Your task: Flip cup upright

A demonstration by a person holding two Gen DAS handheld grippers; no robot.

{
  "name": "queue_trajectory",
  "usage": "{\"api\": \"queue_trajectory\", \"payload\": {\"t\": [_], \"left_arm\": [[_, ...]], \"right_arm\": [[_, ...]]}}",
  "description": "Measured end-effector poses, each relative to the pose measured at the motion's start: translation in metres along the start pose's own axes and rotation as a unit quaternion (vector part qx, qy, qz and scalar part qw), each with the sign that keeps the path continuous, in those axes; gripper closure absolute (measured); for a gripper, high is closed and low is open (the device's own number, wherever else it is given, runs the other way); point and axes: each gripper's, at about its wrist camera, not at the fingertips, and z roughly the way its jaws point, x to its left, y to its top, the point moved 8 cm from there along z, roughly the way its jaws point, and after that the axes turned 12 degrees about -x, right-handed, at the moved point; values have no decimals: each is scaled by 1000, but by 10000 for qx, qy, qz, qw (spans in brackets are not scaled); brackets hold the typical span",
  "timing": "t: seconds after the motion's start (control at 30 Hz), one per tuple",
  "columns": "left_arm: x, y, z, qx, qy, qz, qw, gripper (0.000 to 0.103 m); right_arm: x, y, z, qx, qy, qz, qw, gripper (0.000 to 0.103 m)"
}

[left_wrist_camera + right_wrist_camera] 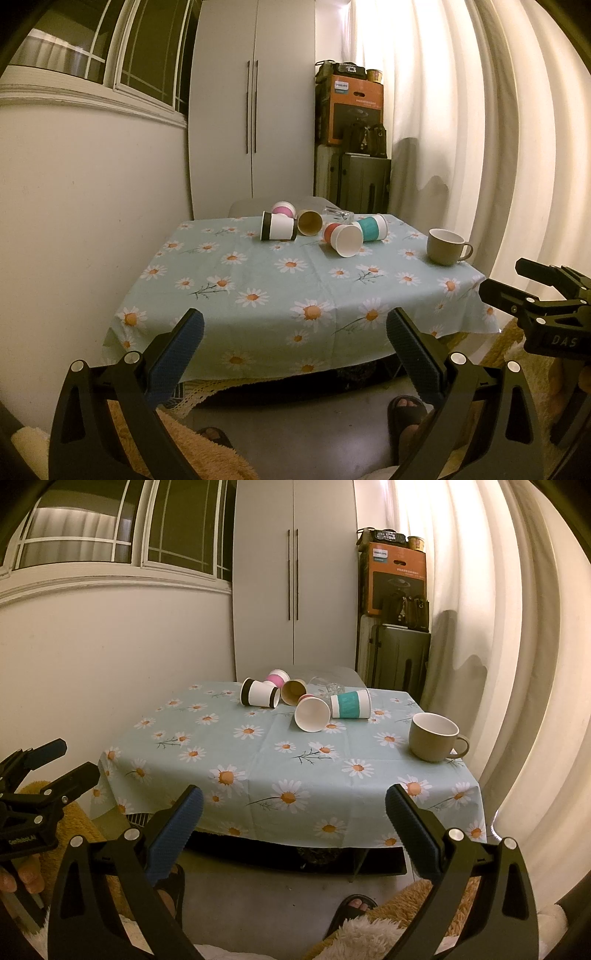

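Left tool [295, 334]: jaws wide apart, before surface [258, 280] near edge | paper cups [347, 240]: toppled, far edge | mug [445, 246]: upright, right edge

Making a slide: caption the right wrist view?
Open right gripper faces a daisy tablecloth with tipped paper cups and an upright mug.

A pale blue cloth [258, 753] patterned with white, orange-centred daisies covers the surface beneath a black-banded white cup [259, 697], a pink cup [277, 677], a teal-banded cup [351, 703], a red-and-white cup [343, 238] and a beige mug [434, 742], while both black tools carry blue pads [177, 354].
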Motion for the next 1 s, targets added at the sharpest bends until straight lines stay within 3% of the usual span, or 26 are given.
{"api": "queue_trajectory", "payload": {"t": [1.0], "left_arm": [[-2,-4,1,-15,-7,-15,10000,7]], "right_arm": [[-1,0,1,10,-5,5,10000,5]]}}
